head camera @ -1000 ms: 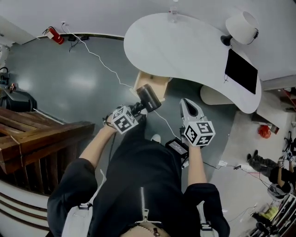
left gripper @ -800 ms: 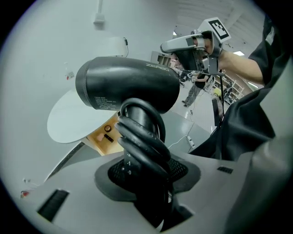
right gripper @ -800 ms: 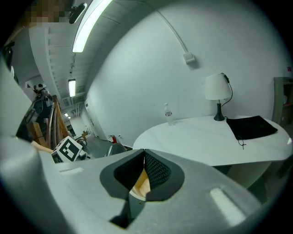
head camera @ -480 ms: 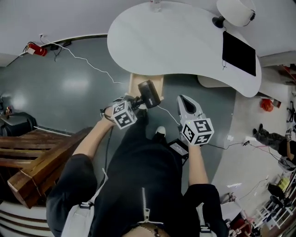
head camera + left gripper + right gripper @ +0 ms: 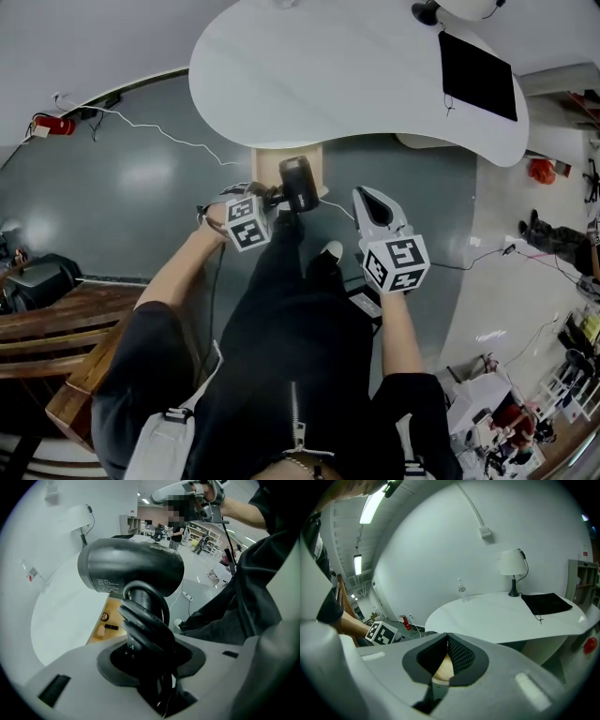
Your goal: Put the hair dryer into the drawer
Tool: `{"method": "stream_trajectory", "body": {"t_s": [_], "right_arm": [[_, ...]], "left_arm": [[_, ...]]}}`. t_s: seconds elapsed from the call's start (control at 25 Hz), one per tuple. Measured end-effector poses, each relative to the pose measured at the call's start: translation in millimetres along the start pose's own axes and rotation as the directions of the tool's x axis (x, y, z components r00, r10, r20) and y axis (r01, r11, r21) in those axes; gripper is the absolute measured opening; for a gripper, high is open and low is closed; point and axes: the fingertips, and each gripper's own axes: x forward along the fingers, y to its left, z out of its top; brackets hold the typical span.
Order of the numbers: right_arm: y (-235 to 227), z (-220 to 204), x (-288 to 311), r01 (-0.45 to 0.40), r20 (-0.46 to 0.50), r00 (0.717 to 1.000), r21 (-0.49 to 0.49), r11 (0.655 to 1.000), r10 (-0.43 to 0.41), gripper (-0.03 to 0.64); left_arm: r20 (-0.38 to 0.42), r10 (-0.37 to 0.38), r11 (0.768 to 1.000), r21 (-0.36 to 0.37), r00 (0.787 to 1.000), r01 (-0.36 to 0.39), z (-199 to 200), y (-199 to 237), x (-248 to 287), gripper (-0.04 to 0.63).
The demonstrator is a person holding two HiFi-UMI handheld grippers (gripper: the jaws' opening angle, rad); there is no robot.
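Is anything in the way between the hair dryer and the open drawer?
Nothing visible. The hair dryer hangs above the open drawer; only small items lie on its floor.

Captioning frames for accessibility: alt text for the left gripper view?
The left gripper clamps a black hair dryer by its cord-wrapped handle. Beyond it, an open wooden drawer with small items shows at a white table edge.

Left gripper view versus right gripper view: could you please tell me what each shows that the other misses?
Only the left: the hair dryer, its cord-wrapped handle clamped in the left gripper, and small items in the drawer. Only the right: a bottle and a black mat. Both: the white table and lamp.
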Motion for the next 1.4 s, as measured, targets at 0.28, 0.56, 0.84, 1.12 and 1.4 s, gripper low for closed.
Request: {"method": "stream_trajectory", "body": {"t_s": [0.28, 0.56, 0.84, 1.12, 1.4], "right_arm": [[2, -8, 0, 0.046, -0.010, 0.999, 0.037, 0.998, -0.046, 0.003], [-4, -14, 3, 0.079, -0.024, 0.997, 0.075, 0.994, -0.077, 0.003], [-8, -22, 6, 0.115, -0.035, 0.993, 0.117, 0.987, -0.112, 0.003], [-12, -29, 2, 0.145, -0.047, 0.989, 0.143, 0.979, -0.140, 0.003], [-16, -38, 5, 0.170, -0.060, 0.985, 0.164, 0.972, -0.162, 0.003]], "left_arm": [[-0.038, -0.030, 0.994, 0.103, 0.999, 0.034, -7, 15, 24, 0.173], [-0.083, -0.037, 0.982, 0.180, 0.996, 0.052, -9, 31, 48, 0.173], [-0.123, -0.049, 0.967, 0.242, 0.991, 0.077, -11, 36, 69, 0.173], [-0.166, -0.061, 0.966, 0.239, 0.984, 0.100, -18, 40, 85, 0.173], [-0.206, -0.061, 0.967, 0.231, 0.977, 0.109, -26, 46, 107, 0.173]]}}
